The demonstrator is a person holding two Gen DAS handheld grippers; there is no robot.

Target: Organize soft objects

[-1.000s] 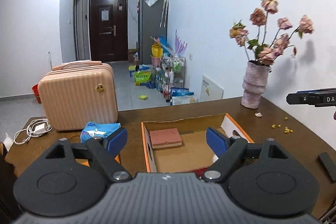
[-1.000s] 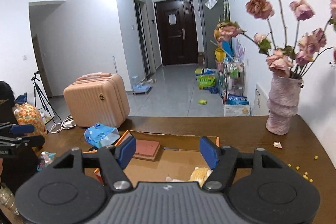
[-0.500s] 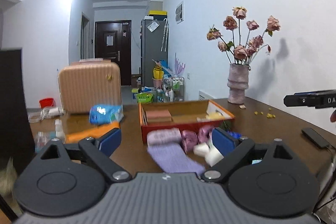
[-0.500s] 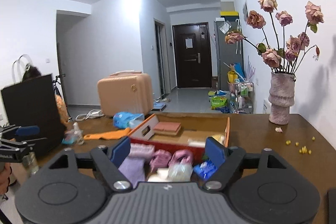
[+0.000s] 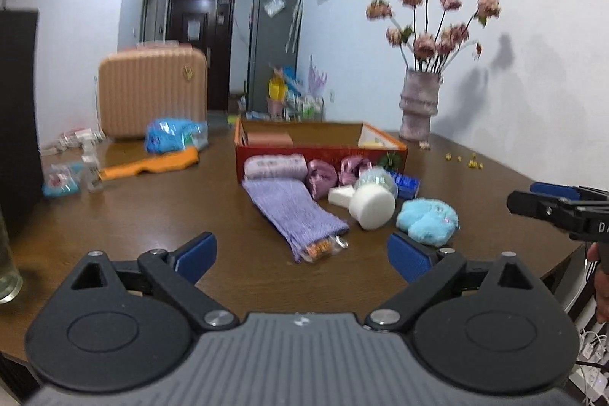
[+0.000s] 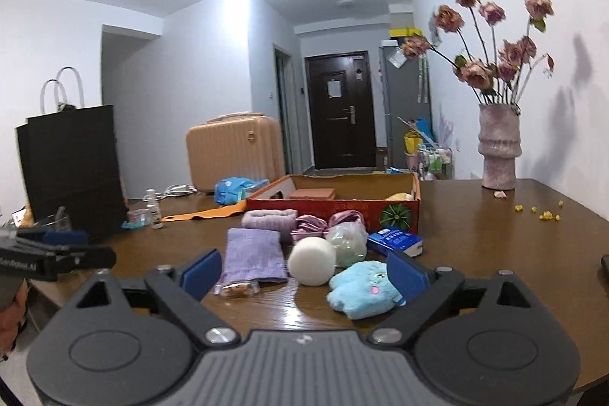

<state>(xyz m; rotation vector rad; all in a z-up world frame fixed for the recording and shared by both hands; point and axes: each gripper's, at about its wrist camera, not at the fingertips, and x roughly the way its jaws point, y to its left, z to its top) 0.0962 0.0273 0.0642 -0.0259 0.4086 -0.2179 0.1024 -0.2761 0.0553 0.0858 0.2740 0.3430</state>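
Both grippers hover low over a brown table point(image 5: 160, 212), jaws spread wide after just opening further, nothing between the pads of either. The left gripper point(image 5: 302, 255) faces a purple cloth point(image 5: 295, 212) that lies flat just ahead of it, a small packet point(image 5: 319, 248) at the cloth's near end. The right gripper point(image 6: 302, 273) points at a white sponge point(image 6: 312, 261) and a blue plush point(image 6: 361, 290); the plush sits just beside its right pad, apart from it as far as the view shows. The soft things lie in a loose heap on the table in front of a red box point(image 6: 335, 206): a rolled towel point(image 5: 276, 167), pink cloth bundles point(image 5: 321, 175), a mesh ball point(image 6: 346, 238) and a blue pack point(image 6: 396, 240). Inside the box rests a brick-coloured block point(image 6: 312, 193). Behind stand a vase point(image 6: 498, 147) of dried roses, a peach suitcase point(image 5: 152, 90) and a black bag point(image 6: 72, 170).
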